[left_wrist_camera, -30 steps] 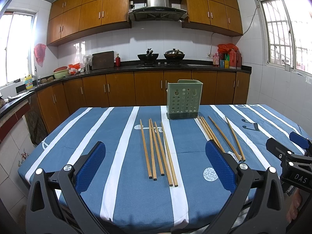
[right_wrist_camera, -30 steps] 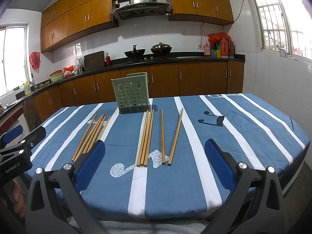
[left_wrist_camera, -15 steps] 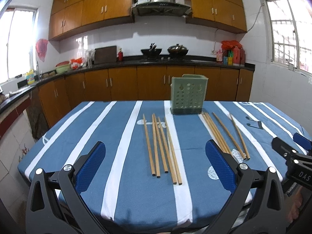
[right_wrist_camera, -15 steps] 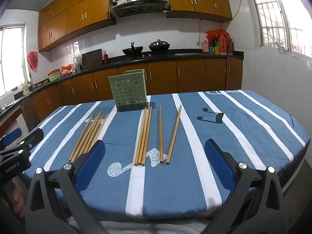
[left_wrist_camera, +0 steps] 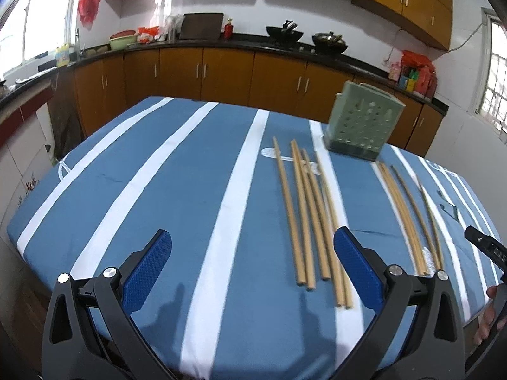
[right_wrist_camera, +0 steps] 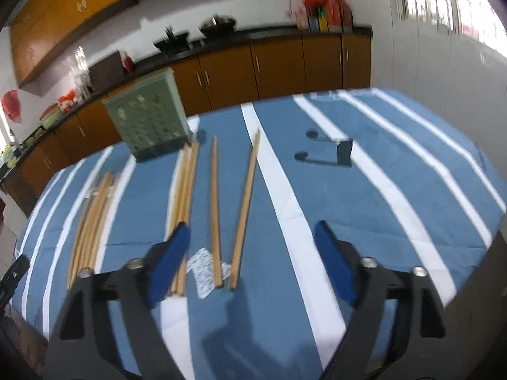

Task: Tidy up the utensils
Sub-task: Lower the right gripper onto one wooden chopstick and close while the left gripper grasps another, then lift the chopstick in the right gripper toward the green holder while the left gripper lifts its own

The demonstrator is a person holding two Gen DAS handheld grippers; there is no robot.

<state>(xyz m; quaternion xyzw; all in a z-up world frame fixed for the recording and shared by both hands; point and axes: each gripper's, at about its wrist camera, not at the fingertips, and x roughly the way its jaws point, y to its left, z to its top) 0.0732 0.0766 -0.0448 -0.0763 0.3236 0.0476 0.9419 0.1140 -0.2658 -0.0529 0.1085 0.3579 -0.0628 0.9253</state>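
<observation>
Right gripper (right_wrist_camera: 253, 253): blue pads, jaws closing, nothing gripped. Two loose chopsticks (right_wrist_camera: 229, 209) below, between the pads, on blue white-striped tablecloth (right_wrist_camera: 364, 190). Chopstick bundle (right_wrist_camera: 185, 186) beside left pad; another bundle (right_wrist_camera: 93, 218) farther left. Green holder (right_wrist_camera: 149, 123) behind.

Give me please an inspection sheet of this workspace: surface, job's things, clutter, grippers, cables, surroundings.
Surface: table with blue white-striped cloth.
Job's things: green holder upright at the far side; chopsticks loose in two groups in front of it, none in the holder as far as seen.
Clutter: nothing seen on the table.
Grippers: left gripper open, empty; right gripper closing, nothing between the pads, above two separate chopsticks.
Cables: nothing seen on the table.
Surroundings: kitchen cabinets, woks, windows.
</observation>
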